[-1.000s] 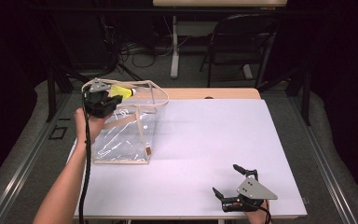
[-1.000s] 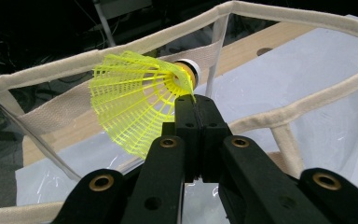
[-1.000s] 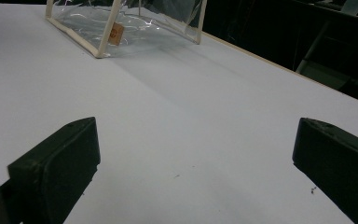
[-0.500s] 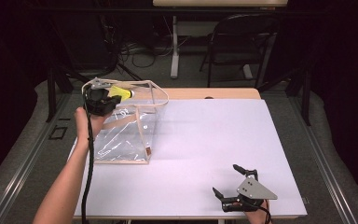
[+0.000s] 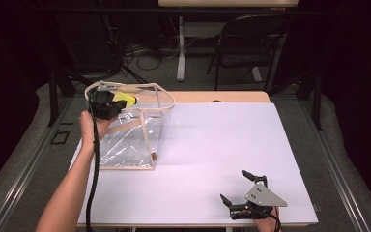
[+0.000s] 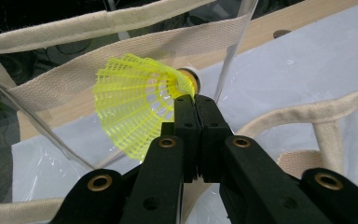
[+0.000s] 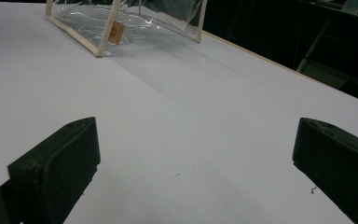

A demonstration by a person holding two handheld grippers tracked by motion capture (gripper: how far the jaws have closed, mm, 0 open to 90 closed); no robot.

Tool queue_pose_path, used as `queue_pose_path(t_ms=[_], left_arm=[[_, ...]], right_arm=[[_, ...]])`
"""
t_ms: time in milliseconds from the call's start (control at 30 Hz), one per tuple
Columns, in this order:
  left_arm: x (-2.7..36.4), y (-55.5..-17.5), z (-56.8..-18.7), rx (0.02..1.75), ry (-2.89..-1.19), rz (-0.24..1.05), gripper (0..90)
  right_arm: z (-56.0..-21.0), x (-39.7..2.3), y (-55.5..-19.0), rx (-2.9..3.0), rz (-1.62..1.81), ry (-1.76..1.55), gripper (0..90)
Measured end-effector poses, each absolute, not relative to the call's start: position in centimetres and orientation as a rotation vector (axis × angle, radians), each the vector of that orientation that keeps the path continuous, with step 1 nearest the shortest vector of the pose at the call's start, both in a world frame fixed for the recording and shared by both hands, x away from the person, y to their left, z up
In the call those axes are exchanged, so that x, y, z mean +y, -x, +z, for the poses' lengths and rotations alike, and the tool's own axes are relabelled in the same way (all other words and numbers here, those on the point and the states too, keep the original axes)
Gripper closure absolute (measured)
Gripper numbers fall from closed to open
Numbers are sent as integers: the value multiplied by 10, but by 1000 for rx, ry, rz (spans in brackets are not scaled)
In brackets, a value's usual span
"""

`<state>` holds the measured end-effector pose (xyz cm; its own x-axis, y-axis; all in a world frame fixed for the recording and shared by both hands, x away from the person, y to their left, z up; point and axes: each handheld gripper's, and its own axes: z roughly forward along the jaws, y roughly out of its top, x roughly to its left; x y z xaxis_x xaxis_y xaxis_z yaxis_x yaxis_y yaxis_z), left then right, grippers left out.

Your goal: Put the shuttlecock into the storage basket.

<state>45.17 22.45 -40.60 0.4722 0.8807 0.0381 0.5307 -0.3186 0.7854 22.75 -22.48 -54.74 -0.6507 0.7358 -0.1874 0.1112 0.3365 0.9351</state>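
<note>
The left gripper (image 6: 193, 100) is clamped tight on the skirt of a yellow shuttlecock (image 6: 137, 105), held over the open mouth of the clear bag (image 5: 128, 140) near the tabletop's far left corner. This looks like the drop-in step: next, lower the shuttlecock past the canvas rim and straps (image 6: 121, 63), then let go. The mouth is narrow, and the straps could snag the skirt. The right gripper (image 5: 244, 193) rests by the near right edge with its jaws wide apart and nothing between them; bare tabletop (image 5: 212, 140) lies between it and the bag.
</note>
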Motion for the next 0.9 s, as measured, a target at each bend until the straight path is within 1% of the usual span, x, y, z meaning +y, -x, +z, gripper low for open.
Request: queue_pose_path(t_ms=[100,200,233,267,300,400,433,467,567,767,900], left_arm=[[224,-452,-407,1172,-1989,614,864],[224,-451,-407,1169,-1971,622,769],[224,-450,-407,1165,-1962,624,761],[224,-449,-406,1158,-1945,635,735],[225,-447,-405,1157,-1940,639,672],[226,-439,-401,1126,-1900,652,585],[225,-437,-400,1119,-1892,656,529],[226,-434,-400,1105,-1885,657,506],[226,-426,-398,1068,-1868,648,388],[221,-407,-398,994,-1862,659,237],[218,-393,-400,953,-1866,661,160]], right_arm=[[-547,-225,-227,1997,1329,-739,3],[-547,-225,-227,1997,1329,-739,3],[-547,-225,-227,1996,1330,-739,3],[-547,-225,-227,1996,1330,-738,3],[-547,-225,-227,1995,1330,-738,3],[-547,-225,-227,1995,1330,-740,3],[-547,-225,-227,1994,1330,-743,3],[-547,-225,-227,1995,1330,-742,3],[-547,-225,-228,1996,1329,-739,3],[-547,-225,-227,1994,1330,-737,3],[-547,-224,-227,1995,1330,-735,3]])
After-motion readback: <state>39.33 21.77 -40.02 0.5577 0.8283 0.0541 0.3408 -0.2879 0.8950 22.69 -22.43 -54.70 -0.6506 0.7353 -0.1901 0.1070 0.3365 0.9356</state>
